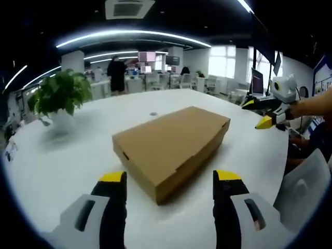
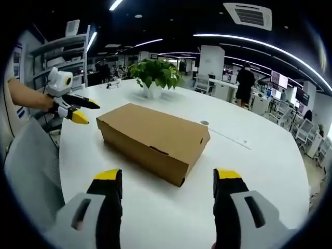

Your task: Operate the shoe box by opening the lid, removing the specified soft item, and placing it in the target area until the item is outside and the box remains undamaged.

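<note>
A plain brown cardboard shoe box [image 1: 171,148], flat-lidded and closed, lay mid-frame on a smooth white round table [image 1: 62,171]. Both the left gripper [image 1: 170,181] and right gripper [image 2: 168,179] hung released, jaws apart, touching nothing. A leafy potted plant [image 1: 59,98] stood upper left in an open office.

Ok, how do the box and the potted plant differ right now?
The box is brown cardboard, low and flat, lid shut; the plant is green and leafy, standing upright in a white pot. The box lies mid-table between the open grippers; the plant stands nearer the table's far edge. Both rest on the white table.
</note>
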`<control>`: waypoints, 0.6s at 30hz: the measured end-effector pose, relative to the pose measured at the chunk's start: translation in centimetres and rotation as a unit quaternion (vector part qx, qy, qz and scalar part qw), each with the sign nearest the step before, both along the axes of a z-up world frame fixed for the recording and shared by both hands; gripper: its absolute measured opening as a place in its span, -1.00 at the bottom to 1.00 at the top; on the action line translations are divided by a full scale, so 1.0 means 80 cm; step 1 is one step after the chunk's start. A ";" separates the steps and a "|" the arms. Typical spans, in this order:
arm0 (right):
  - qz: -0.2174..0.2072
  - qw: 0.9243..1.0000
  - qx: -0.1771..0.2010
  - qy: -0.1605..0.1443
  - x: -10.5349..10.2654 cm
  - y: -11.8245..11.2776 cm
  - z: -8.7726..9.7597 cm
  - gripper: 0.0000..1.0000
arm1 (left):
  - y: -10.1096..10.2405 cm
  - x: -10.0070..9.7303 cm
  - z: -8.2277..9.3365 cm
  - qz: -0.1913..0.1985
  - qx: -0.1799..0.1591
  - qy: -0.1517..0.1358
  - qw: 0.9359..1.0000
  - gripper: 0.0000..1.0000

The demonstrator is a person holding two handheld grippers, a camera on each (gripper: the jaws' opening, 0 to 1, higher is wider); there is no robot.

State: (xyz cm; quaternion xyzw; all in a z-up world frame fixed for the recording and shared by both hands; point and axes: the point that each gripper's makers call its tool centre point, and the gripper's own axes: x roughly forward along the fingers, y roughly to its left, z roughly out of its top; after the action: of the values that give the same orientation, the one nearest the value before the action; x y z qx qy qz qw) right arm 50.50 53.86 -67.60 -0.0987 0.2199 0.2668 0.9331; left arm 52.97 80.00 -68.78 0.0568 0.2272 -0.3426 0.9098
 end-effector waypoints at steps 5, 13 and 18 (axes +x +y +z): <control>0.005 1.000 -0.006 0.003 0.009 0.002 -0.008 0.21 | 0.002 0.006 -0.006 0.014 0.003 0.003 1.000 0.27; 0.013 1.000 -0.021 0.006 0.023 0.001 -0.020 0.03 | 0.003 0.009 -0.019 0.032 0.006 0.009 0.999 0.15; 0.014 0.999 -0.026 0.012 0.033 -0.001 -0.026 -0.03 | 0.000 0.011 -0.022 0.041 0.007 0.010 0.999 0.09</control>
State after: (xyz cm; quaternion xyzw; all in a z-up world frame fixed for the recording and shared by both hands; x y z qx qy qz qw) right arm 53.14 53.78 -69.65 -0.1223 0.2368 0.2754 0.9237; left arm 53.82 80.03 -70.55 0.0508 0.2407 -0.3036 0.9205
